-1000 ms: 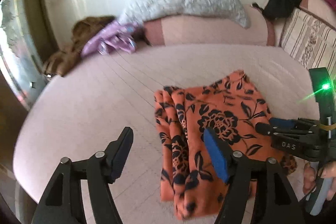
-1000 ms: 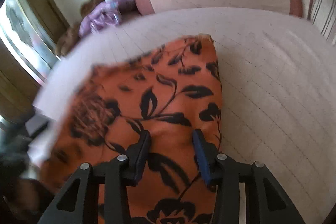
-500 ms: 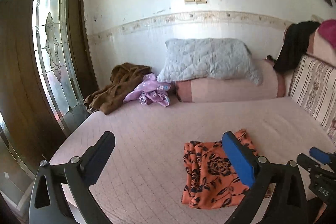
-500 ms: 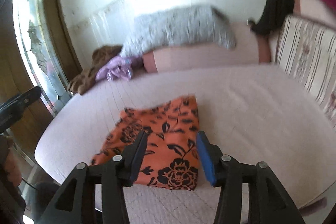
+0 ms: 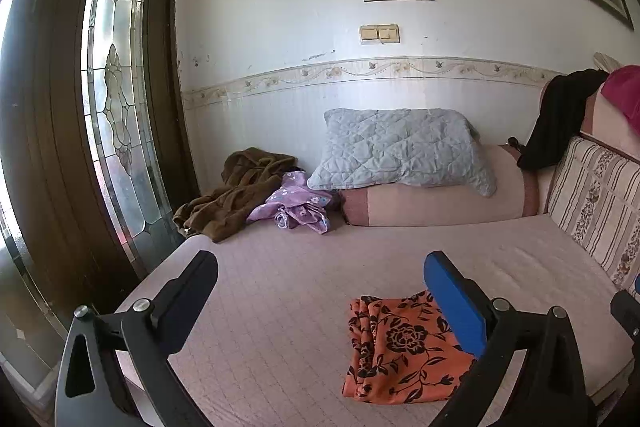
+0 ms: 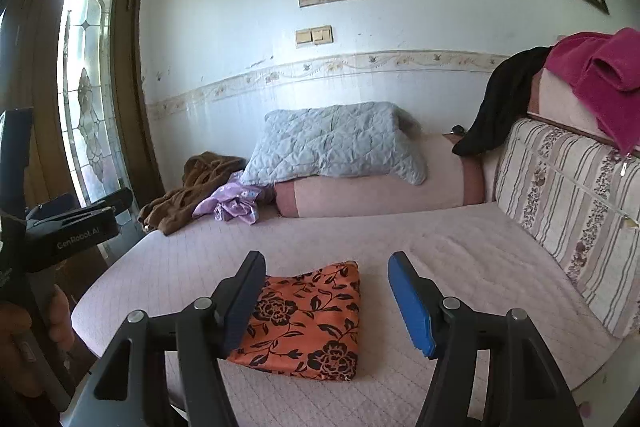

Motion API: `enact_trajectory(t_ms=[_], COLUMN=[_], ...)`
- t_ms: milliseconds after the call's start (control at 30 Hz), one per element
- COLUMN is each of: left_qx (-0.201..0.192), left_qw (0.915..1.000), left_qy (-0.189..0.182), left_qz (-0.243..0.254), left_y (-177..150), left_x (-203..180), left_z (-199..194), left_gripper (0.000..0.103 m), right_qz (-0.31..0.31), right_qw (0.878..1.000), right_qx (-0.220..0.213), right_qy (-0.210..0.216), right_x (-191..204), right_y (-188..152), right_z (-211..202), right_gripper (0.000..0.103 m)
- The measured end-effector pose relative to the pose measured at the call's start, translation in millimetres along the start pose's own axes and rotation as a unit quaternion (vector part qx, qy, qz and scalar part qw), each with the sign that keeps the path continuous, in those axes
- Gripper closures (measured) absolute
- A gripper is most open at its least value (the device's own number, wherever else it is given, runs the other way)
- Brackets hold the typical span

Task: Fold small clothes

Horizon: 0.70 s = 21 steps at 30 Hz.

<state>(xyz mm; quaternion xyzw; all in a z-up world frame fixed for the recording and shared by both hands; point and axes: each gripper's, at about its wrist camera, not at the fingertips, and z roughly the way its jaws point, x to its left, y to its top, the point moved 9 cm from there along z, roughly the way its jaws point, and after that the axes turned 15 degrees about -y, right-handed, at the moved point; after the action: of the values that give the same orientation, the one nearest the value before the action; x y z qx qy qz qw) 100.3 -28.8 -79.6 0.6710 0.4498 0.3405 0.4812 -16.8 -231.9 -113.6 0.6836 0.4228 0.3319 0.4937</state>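
An orange cloth with black flowers (image 5: pixel 396 351) lies folded into a small rectangle near the front edge of the pink bed (image 5: pixel 288 287); it also shows in the right wrist view (image 6: pixel 308 319). My left gripper (image 5: pixel 320 291) is open and empty, held back from and above the cloth. My right gripper (image 6: pixel 326 291) is open and empty, pulled back in front of the cloth. The left gripper's body shows at the left of the right wrist view (image 6: pixel 72 231).
A purple garment (image 5: pixel 296 207) and a brown garment (image 5: pixel 236 191) lie crumpled at the bed's far left. A grey quilted pillow (image 5: pixel 400 147) rests on a pink bolster (image 5: pixel 436 203). A striped cushion (image 6: pixel 568 211) lines the right side. A wooden door (image 5: pixel 80 131) stands left.
Both grippers have let go of the orange cloth and pulled back and up from it. The right jaws have opened wider. The cloth lies folded on the bed.
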Motion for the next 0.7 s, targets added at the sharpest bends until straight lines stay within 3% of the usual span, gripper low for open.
enact_trajectory(t_ms=[700], left_qx=[0.005], left_qw=[0.9999], left_qy=[-0.001], left_qz=[-0.01], left_y=[-9], left_x=[19], left_z=[0], left_gripper=[0.0], right_qz=[-0.056], right_qw=[0.998], right_qx=[0.013], right_qy=[0.012], right_x=[53], right_y=[-21], right_z=[11], right_gripper=[0.035])
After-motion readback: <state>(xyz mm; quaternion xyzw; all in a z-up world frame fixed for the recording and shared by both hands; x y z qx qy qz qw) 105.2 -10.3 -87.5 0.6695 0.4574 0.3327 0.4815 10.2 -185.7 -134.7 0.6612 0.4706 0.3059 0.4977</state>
